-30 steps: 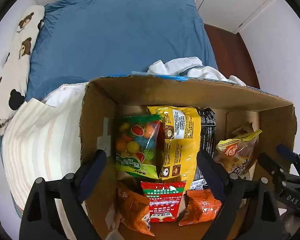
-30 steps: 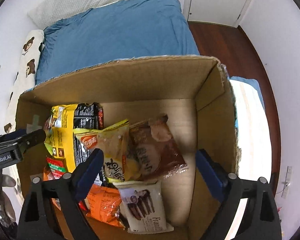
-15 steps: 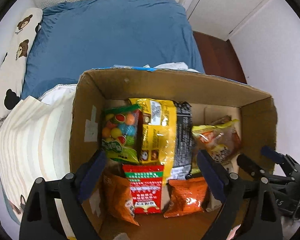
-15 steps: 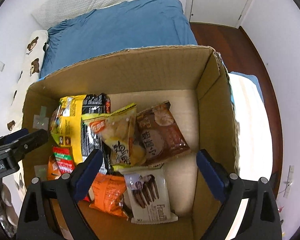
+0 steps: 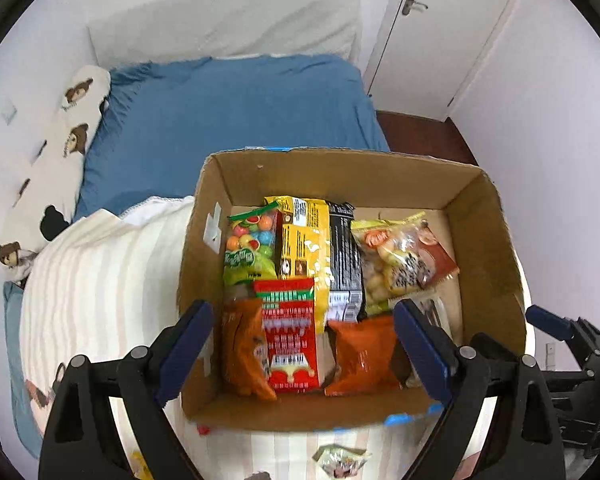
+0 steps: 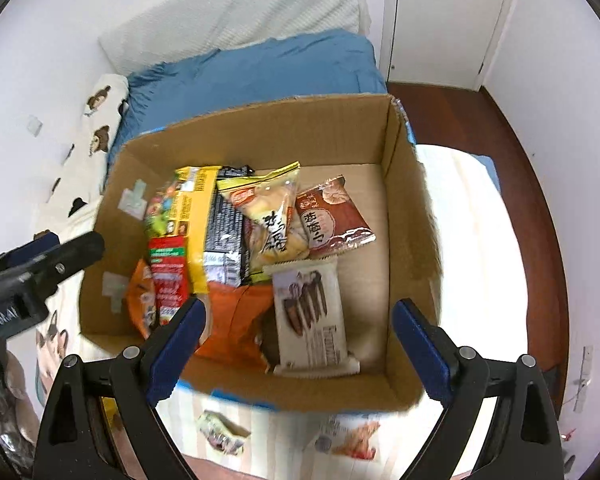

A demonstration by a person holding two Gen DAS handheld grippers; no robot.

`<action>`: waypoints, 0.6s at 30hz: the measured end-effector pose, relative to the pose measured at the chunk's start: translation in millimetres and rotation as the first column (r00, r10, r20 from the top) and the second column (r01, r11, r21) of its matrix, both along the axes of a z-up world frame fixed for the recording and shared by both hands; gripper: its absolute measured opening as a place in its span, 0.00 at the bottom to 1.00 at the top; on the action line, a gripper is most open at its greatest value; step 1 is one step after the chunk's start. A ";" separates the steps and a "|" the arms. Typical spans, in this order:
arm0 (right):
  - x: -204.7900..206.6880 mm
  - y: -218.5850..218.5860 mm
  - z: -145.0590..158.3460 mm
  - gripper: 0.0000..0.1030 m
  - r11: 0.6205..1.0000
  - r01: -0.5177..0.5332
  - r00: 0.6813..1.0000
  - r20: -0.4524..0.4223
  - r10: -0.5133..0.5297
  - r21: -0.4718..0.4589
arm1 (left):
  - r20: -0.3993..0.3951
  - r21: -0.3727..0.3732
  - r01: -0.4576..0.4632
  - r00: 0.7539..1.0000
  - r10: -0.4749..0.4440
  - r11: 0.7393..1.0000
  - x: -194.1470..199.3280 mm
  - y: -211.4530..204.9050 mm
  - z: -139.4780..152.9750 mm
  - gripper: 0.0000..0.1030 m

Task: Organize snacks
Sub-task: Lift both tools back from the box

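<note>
An open cardboard box (image 5: 340,168) stands on a bed and holds several snack packs. Among them are a green candy bag (image 5: 250,248), a yellow bag (image 5: 304,248), a red pack (image 5: 290,340), two orange packs (image 5: 360,356) and a brown pack (image 6: 332,216). A white biscuit pack (image 6: 312,312) lies near the box's front. My left gripper (image 5: 302,332) hangs open above the box's near left part, nothing between its fingers. My right gripper (image 6: 302,316) hangs open above the near right part, also holding nothing.
The box sits on a striped blanket (image 5: 100,280), with a blue sheet (image 5: 228,112) and a bear-print pillow (image 5: 60,152) behind it. Small loose snack packs (image 6: 220,432) lie on the blanket in front of the box. A white door (image 5: 432,32) and wood floor (image 6: 520,152) lie to the right.
Both grippers have risen and drawn back from the box, still open. The box looks smaller, and its near rim and the loose packs in front have come into view.
</note>
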State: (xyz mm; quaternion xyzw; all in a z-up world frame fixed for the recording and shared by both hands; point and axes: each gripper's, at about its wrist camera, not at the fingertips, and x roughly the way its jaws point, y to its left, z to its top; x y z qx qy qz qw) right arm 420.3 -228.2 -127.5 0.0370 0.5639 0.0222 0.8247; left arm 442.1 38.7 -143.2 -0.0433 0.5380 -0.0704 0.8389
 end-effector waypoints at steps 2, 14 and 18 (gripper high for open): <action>-14.3 0.1 10.5 0.94 1.000 -0.001 1.000 0.024 0.001 0.005 | 0.032 0.014 0.004 0.999 -0.005 1.000 -16.7 -3.5 10.1 0.90; -97.3 -2.7 78.6 0.94 0.999 0.000 0.983 0.185 -0.007 0.038 | 0.212 0.018 -0.002 0.977 -0.002 1.000 -107.4 -9.6 80.9 0.90; -127.8 -1.9 100.9 0.94 0.999 -0.011 0.973 0.230 0.000 0.047 | 0.255 0.012 -0.001 0.967 -0.002 1.000 -135.5 -10.7 98.7 0.90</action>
